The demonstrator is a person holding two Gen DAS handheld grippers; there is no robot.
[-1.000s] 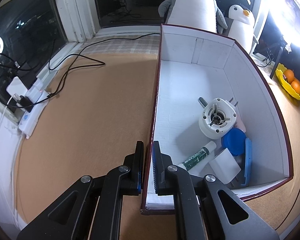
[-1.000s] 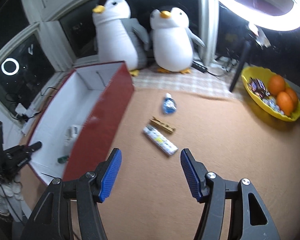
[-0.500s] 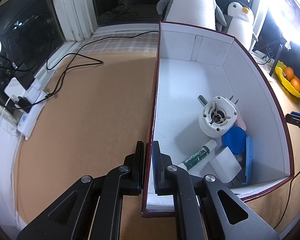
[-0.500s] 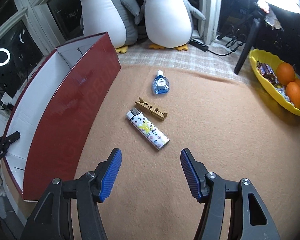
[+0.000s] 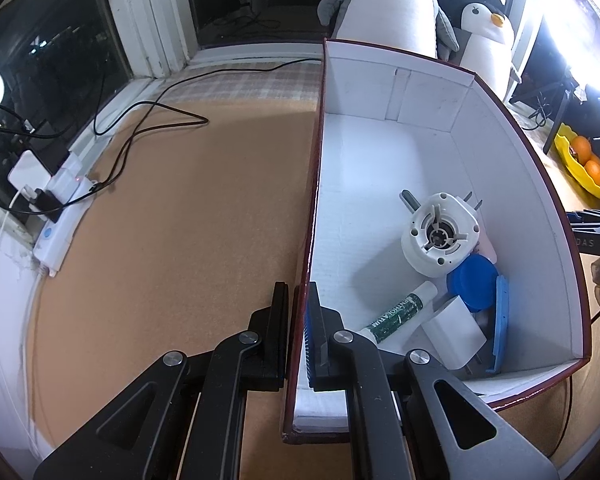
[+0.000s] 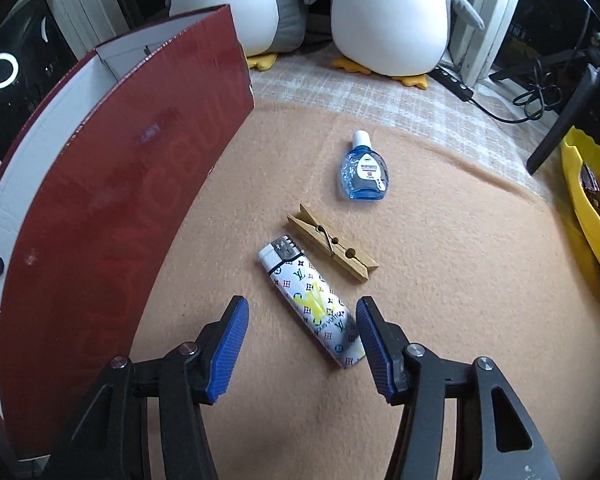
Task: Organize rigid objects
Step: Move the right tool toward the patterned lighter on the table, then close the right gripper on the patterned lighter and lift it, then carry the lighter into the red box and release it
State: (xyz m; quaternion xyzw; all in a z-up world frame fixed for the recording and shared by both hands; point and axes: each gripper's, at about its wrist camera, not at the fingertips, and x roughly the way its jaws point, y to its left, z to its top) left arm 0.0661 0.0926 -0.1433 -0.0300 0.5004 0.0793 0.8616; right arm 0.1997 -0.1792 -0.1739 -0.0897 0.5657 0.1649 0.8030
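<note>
Beside the red box [image 6: 112, 208], on its outer long side, three things lie on the tan cloth of the desk [image 6: 460, 320]: a patterned lighter [image 6: 312, 300] nearest the right claw [image 6: 302, 338], a wooden clothespin [image 6: 332, 248] just beyond it, and a blue dropper bottle [image 6: 364, 174] farther from the box's near end. The right claw hangs over the lighter's lower end with its jaws about half open; they have just been closing a little, and the lighter lies partly between them, its end close to the right pad, though neither pad presses on it yet.

The left claw [image 5: 298, 336] is clamped shut on the box's long wall [image 5: 312, 208], steadying it. Inside the box, toward its near end, already sit a white round motor-like part [image 5: 440, 236], a blue lid [image 5: 472, 284], a green-labelled tube [image 5: 396, 312] and a white charger block [image 5: 456, 332].

The step in hand looks like picking up the lighter. It lies slanted across the jaw line, so the claw probably wants a slight roll to set the pads on its long flat sides, then a shift toward the lighter's middle before closing. Coming down low enough matters: the lighter is thin and smooth and could skid out on the cloth. The clothespin lies just beside the lighter's top, so the grip is better kept away from that end.
</note>
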